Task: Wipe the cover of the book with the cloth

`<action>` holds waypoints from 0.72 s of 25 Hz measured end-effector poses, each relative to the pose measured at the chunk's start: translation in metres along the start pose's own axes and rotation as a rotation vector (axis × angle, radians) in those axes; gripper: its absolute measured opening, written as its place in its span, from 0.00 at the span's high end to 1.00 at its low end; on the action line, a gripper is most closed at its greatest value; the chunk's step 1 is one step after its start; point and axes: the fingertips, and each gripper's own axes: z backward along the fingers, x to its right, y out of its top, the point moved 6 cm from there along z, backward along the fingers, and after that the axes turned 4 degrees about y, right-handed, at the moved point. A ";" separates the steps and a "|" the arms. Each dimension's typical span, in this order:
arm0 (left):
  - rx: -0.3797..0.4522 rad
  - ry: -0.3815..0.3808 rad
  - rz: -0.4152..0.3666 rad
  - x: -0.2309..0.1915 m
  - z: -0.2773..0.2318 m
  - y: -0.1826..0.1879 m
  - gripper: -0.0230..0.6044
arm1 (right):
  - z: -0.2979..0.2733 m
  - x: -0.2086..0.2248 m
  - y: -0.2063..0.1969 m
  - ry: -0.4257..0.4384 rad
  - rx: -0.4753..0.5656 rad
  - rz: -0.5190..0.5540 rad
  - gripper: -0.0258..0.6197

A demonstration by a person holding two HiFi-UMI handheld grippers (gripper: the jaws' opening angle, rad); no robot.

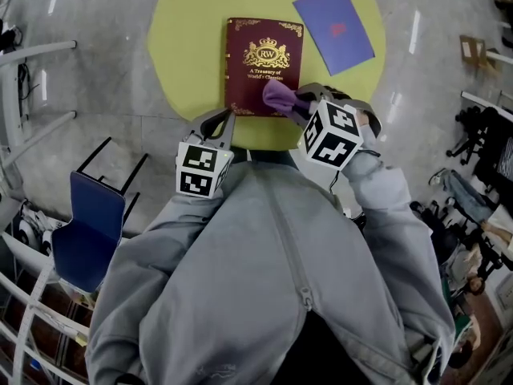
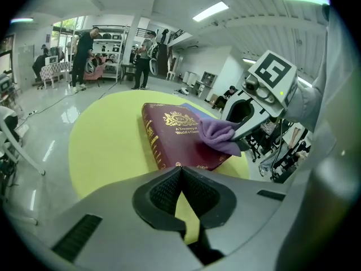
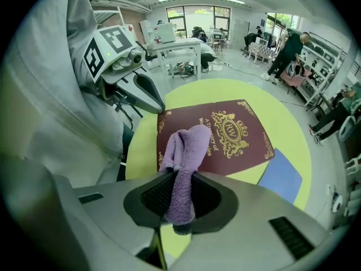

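A dark red book (image 1: 263, 64) with a gold crest lies flat on the round yellow-green table (image 1: 188, 38). My right gripper (image 1: 300, 105) is shut on a purple cloth (image 1: 282, 97), whose free end rests on the book's near right corner; the cloth (image 3: 183, 151) hangs out between the jaws over the book (image 3: 225, 137). My left gripper (image 1: 227, 122) is shut and empty, at the table's near edge just in front of the book's near left corner. In the left gripper view the book (image 2: 175, 137) and cloth (image 2: 217, 135) lie ahead.
A blue booklet (image 1: 333, 29) lies on the table right of the book. A blue chair (image 1: 92, 227) stands on the floor at left, white table legs (image 1: 36, 87) beyond it. Several people and shelves stand far off in the room.
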 end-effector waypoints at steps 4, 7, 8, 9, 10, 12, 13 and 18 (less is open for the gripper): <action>-0.010 0.000 -0.012 0.001 0.001 0.001 0.93 | 0.004 -0.003 -0.013 -0.021 -0.021 -0.027 0.83; -0.019 -0.001 -0.018 0.002 0.001 0.001 0.93 | 0.006 -0.005 -0.023 -0.026 -0.034 -0.052 0.83; -0.021 -0.002 -0.022 0.002 0.001 0.002 0.93 | 0.006 -0.005 -0.026 -0.026 -0.037 -0.061 0.83; -0.024 -0.002 -0.026 0.003 0.001 0.002 0.93 | 0.007 -0.006 -0.029 -0.027 -0.039 -0.070 0.83; -0.027 -0.002 -0.030 0.003 0.002 0.003 0.93 | 0.008 -0.006 -0.031 -0.027 -0.041 -0.077 0.83; -0.033 -0.001 -0.036 0.004 0.001 0.003 0.93 | 0.009 -0.007 -0.036 -0.030 -0.047 -0.090 0.83; -0.036 -0.001 -0.038 0.004 0.001 0.003 0.93 | 0.010 -0.008 -0.038 -0.031 -0.051 -0.096 0.83; -0.049 -0.004 -0.047 0.006 0.004 0.005 0.93 | 0.018 -0.012 -0.052 -0.030 -0.064 -0.152 0.83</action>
